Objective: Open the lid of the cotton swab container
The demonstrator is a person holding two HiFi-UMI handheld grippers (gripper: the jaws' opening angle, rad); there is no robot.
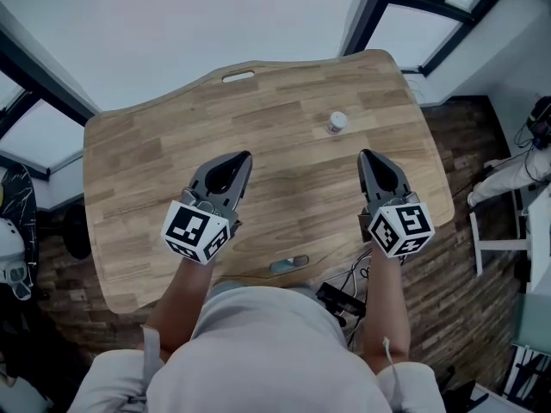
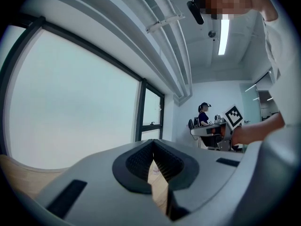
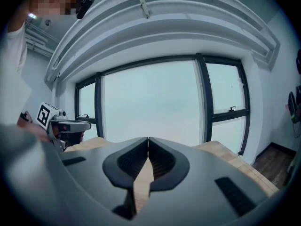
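The cotton swab container (image 1: pixel 337 122) is a small clear round tub with a white lid, standing upright on the wooden table (image 1: pixel 284 93) toward the far right. My left gripper (image 1: pixel 247 156) hovers over the table's near middle, shut with nothing in it, well left of and nearer than the container. My right gripper (image 1: pixel 362 154) is shut and empty too, a short way nearer than the container and slightly right of it. In the left gripper view the jaws (image 2: pixel 153 141) meet at their tips; a small pale object shows through the gap below them. The right gripper view shows the jaws (image 3: pixel 148 139) closed on nothing.
A slot handle (image 1: pixel 238 77) is cut into the table's far edge. A small grey object (image 1: pixel 289 264) lies at the near edge. Large windows (image 3: pixel 150 102) stand beyond the table. Another person sits at a desk (image 2: pixel 207 126) in the distance. Cables and equipment (image 1: pixel 344 298) lie on the floor.
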